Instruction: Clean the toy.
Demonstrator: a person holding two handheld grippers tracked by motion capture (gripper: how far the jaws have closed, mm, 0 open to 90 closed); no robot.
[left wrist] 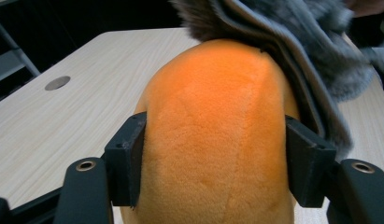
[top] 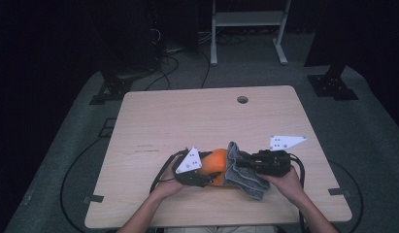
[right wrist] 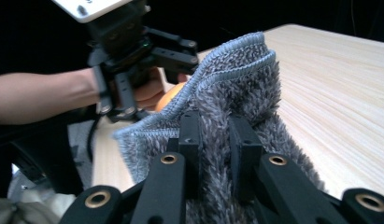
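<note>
An orange plush ball (top: pixel 214 162) sits near the front middle of the wooden table (top: pixel 187 116). My left gripper (top: pixel 206 174) comes at it from the left, and both pads press into its sides (left wrist: pixel 217 140), so it is shut on the plush. A grey fluffy cloth (top: pixel 243 179) drapes over the plush's right side (left wrist: pixel 311 56). My right gripper (right wrist: pixel 217 140) is shut on a fold of this cloth (right wrist: pixel 245 84), holding it up against the plush (right wrist: pixel 168 100). The left gripper (right wrist: pixel 133 60) and its hand appear beyond the cloth in the right gripper view.
The tabletop has a round cable hole (top: pixel 242 99) near its far edge. Beyond the table, on the grey floor, stand a white metal frame (top: pixel 248 29) and dark stands with loose cables (top: pixel 163 73). Bare wood stretches behind and to both sides of the grippers.
</note>
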